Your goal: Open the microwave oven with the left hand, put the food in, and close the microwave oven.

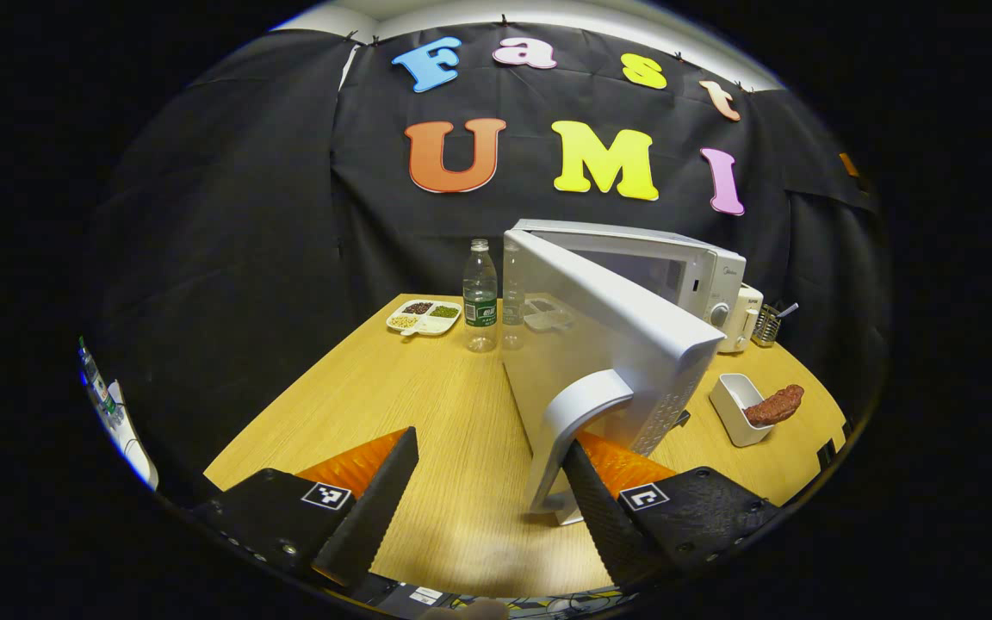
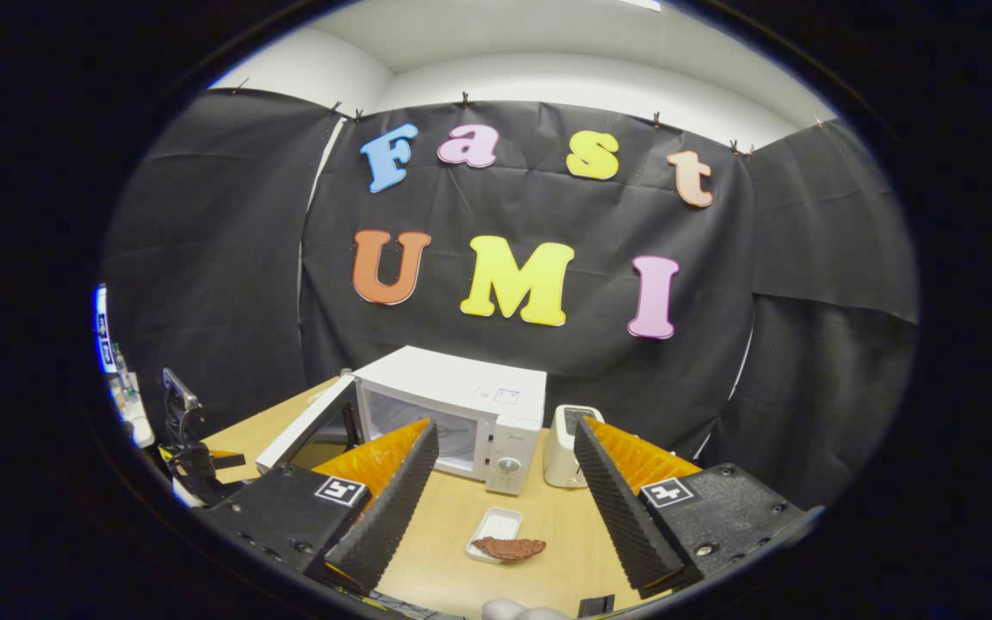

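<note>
The white microwave (image 1: 685, 263) stands at the back of the wooden table (image 1: 461, 405) with its door (image 1: 608, 336) swung wide toward me. My left gripper (image 1: 489, 443) is open, and its right finger sits inside the loop of the door handle (image 1: 582, 405). A brown piece of food (image 1: 776, 403) rests on the rim of a small white tray (image 1: 733, 405), to the right of the door. In the right gripper view, my right gripper (image 2: 505, 430) is open and holds nothing, above the food (image 2: 509, 548) and its tray (image 2: 496, 521), facing the microwave (image 2: 461, 387) and its open door (image 2: 302, 435).
A water bottle (image 1: 480, 295) and a divided dish of beans (image 1: 424, 317) stand left of the door. A white toaster (image 1: 741, 319) (image 2: 565, 443) and a wire utensil holder (image 1: 767, 325) sit right of the microwave. The black cloth wall closes the back.
</note>
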### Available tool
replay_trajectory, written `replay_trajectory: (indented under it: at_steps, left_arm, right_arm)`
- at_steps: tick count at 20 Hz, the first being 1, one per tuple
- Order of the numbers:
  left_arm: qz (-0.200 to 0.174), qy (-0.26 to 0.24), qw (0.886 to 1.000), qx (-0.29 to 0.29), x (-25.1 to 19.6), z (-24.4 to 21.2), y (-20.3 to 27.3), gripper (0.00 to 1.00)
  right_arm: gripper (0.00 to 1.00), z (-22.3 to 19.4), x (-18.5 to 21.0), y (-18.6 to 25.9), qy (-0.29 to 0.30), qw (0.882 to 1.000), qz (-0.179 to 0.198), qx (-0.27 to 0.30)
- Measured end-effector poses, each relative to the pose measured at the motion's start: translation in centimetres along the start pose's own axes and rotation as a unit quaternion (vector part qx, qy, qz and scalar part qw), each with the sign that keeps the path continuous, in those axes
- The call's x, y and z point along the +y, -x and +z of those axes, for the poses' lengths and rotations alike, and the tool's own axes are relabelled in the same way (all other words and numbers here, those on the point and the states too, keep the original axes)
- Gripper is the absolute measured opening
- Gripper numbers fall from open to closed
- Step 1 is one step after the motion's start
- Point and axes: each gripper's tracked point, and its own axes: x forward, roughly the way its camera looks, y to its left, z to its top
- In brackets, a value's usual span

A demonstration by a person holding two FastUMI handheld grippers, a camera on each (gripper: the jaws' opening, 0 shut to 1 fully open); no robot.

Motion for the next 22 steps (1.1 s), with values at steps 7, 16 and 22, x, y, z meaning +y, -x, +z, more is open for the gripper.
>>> replay_trajectory:
  at_steps: [7,16,22]
  left_arm:
    - [0.046,-0.034,0.998,-0.013,4.3,0.5,1.9,0.97]
    - [0.08,-0.035,0.996,-0.024,6.7,1.9,6.1,0.98]
    - [0.043,-0.029,0.997,-0.061,1.6,6.5,9.8,0.97]
  right_arm:
    - [1.0,-0.9,0.2,0.0,-0.002,1.0,0.004,0.006]
    - [0.96,-5.1,-0.3,-1.7,-0.015,0.999,0.014,0.029]
    - [1.0,-13.8,-3.1,-2.6,-0.042,0.996,0.009,0.083]
